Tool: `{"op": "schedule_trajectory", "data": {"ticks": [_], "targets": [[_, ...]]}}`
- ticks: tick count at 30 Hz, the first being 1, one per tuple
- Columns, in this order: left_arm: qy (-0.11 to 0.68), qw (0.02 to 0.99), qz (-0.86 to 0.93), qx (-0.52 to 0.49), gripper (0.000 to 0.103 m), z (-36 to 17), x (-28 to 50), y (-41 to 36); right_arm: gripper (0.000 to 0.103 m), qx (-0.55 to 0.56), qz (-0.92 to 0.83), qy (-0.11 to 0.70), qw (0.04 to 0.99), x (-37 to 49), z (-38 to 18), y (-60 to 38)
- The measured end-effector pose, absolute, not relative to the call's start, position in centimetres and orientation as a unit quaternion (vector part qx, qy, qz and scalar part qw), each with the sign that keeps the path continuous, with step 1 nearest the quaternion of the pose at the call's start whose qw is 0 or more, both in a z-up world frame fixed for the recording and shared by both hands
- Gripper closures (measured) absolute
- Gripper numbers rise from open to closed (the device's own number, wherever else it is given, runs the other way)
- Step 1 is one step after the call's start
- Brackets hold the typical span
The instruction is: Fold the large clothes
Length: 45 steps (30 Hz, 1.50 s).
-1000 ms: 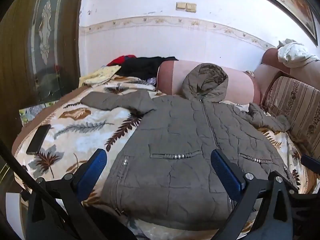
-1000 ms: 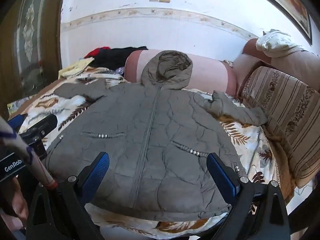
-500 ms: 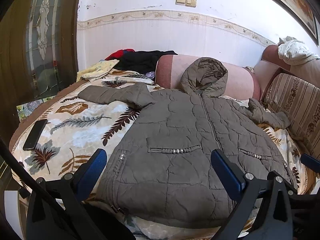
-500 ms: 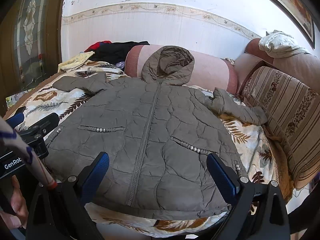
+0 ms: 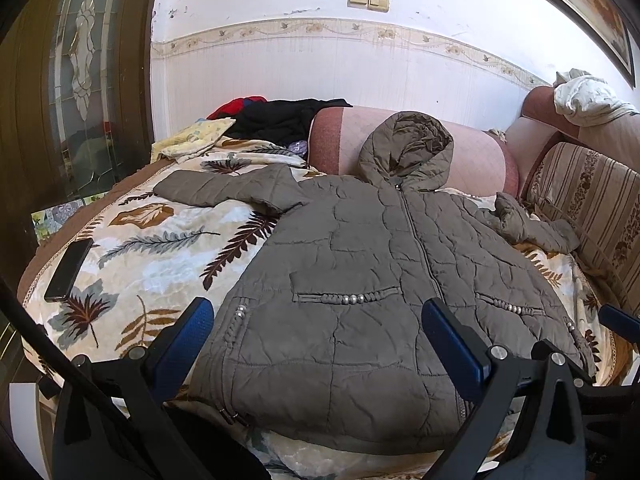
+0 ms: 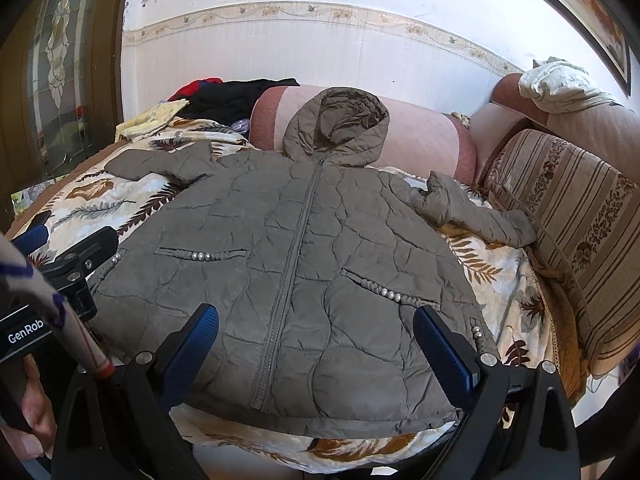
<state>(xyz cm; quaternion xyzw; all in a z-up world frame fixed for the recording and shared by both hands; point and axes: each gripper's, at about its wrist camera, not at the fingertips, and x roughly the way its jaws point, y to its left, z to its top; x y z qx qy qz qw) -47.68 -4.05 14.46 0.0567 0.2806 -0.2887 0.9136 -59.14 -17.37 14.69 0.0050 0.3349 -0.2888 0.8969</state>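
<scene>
A large olive-grey quilted hooded jacket (image 5: 360,280) (image 6: 304,264) lies flat, front up and zipped, on a leaf-patterned blanket (image 5: 152,256). Its hood rests against a pink bolster, one sleeve stretches left (image 5: 224,192), the other is crumpled at the right (image 6: 472,208). My left gripper (image 5: 320,344) hovers open above the jacket's lower left hem, holding nothing. My right gripper (image 6: 316,340) hovers open over the lower hem near the zipper, also holding nothing. The left gripper's body also shows at the left edge of the right wrist view, with a hand below it.
A black phone (image 5: 68,268) lies at the blanket's left edge. Black, red and yellow clothes (image 5: 276,120) are piled at the back left. A pink bolster (image 5: 472,160) and a striped cushion (image 6: 568,216) bound the back and right. White cloth (image 6: 560,84) sits on the armrest.
Both cameras have tilted up and drawn back slightly, so the jacket sits a little lower in each view. The jacket has not moved and both grippers stay open.
</scene>
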Motion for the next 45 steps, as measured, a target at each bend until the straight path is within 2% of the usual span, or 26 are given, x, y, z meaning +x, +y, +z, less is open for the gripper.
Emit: {"op": "schedule_trajectory", "data": {"ticks": [35, 45], "targets": [[0.293, 0.908, -0.289, 0.071, 0.000, 13.0, -47.2, -4.5, 0.003, 0.052, -0.300, 0.360, 0.882, -58.6, 13.8, -18.4], [0.293, 0.901, -0.305, 0.095, 0.000, 13.5, -43.2, -10.3, 0.003, 0.113, -0.331, 0.379, 0.857, -59.0, 12.5, -23.6]]}}
